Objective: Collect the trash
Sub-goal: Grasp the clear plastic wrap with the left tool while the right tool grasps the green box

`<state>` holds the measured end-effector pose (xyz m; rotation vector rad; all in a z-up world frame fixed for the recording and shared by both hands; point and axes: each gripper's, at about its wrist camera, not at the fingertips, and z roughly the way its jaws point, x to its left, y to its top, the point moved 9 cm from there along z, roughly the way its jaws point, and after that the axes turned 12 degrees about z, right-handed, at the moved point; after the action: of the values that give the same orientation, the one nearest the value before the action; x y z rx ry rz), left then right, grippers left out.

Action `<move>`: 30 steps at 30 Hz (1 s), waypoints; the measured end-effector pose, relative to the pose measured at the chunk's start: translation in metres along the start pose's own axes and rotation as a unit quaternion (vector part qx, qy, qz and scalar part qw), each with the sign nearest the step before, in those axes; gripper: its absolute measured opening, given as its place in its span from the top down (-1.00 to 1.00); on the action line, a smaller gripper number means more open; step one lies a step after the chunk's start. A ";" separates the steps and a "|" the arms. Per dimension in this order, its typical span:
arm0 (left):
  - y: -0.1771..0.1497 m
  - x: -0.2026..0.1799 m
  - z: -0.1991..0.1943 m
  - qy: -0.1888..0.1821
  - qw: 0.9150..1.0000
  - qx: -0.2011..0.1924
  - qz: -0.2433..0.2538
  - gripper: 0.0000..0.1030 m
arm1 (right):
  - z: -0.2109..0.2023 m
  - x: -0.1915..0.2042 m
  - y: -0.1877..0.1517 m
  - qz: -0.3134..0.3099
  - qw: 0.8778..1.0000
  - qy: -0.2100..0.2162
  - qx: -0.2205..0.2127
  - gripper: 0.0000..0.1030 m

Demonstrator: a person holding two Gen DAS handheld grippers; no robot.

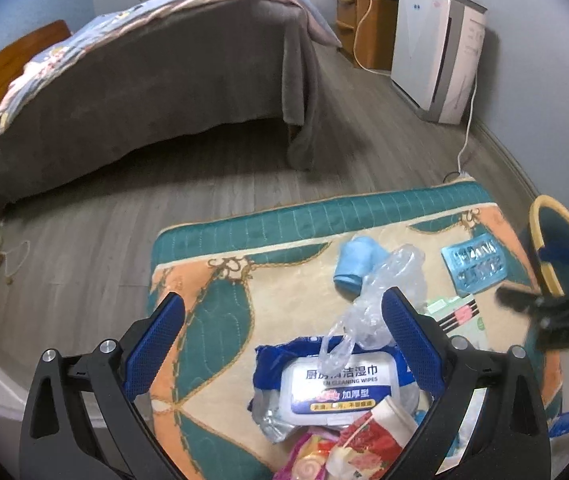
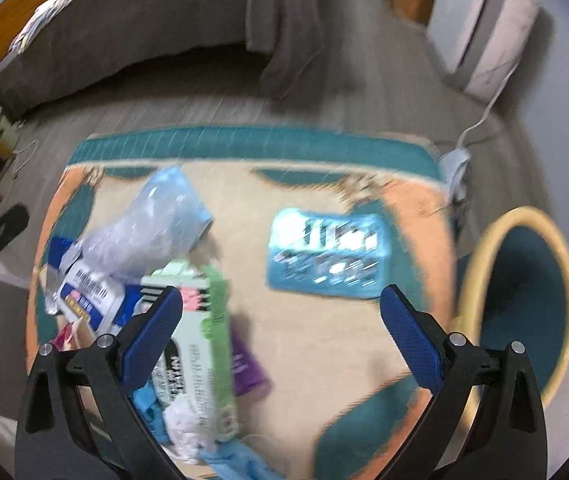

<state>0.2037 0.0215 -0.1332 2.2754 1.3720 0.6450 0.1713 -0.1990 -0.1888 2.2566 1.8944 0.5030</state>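
Left wrist view shows the left gripper (image 1: 282, 320) with its blue fingers spread wide, holding nothing. Right under it, on the rug (image 1: 204, 304), lies a pack of wet wipes (image 1: 340, 388) with a crumpled clear plastic bag (image 1: 380, 296) on top. A red flowery wrapper (image 1: 364, 436) sits nearer. Farther off a blue cup (image 1: 358, 264) lies on its side, and a shiny blue tray pack (image 1: 474, 266) is to the right. Right wrist view is blurry. The right gripper (image 2: 282, 314) is also spread wide and holds nothing. A green and white box (image 2: 200, 344) lies by its left finger. At the right, just off the rug, stands a round basket (image 2: 480, 248) with a yellow rim and teal inside. No trash shows inside the basket.
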 end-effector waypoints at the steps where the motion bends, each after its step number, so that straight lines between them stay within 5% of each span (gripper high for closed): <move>1: 0.000 0.000 0.004 -0.005 1.000 0.003 -0.001 -0.89 | 0.005 0.003 -0.003 -0.003 1.000 0.004 0.009 -0.89; 9: 0.000 -0.013 0.015 -0.011 0.999 0.013 0.029 -0.89 | 0.041 0.031 -0.029 -0.016 0.995 0.056 0.085 -0.88; 11: 0.000 -0.015 0.018 -0.009 0.999 0.015 0.036 -0.89 | 0.044 0.036 -0.034 -0.007 0.992 0.073 0.102 -0.68; 13: 0.000 -0.016 0.020 -0.014 0.999 0.016 0.036 -0.89 | 0.044 0.038 -0.036 -0.004 0.990 0.084 0.111 -0.02; 16: -0.001 -0.018 0.025 -0.021 0.999 0.021 0.033 -0.89 | 0.037 0.039 -0.037 0.022 0.985 0.116 0.129 0.43; 18: -0.002 -0.019 0.028 -0.028 0.999 0.023 0.030 -0.89 | 0.026 0.039 -0.035 0.034 0.982 0.129 0.133 0.56; 25: 0.003 -0.036 0.039 -0.068 0.997 0.024 0.016 -0.89 | -0.029 0.024 0.003 0.027 0.992 0.115 0.048 0.66; 30: -0.001 -0.072 0.055 -0.102 0.992 0.047 0.055 -0.84 | -0.052 0.021 0.033 0.014 0.995 0.099 -0.020 0.66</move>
<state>0.2053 -0.0479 -0.1910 2.4279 1.2111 0.3753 0.1871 -0.1901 -0.1264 2.2849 1.9235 0.7873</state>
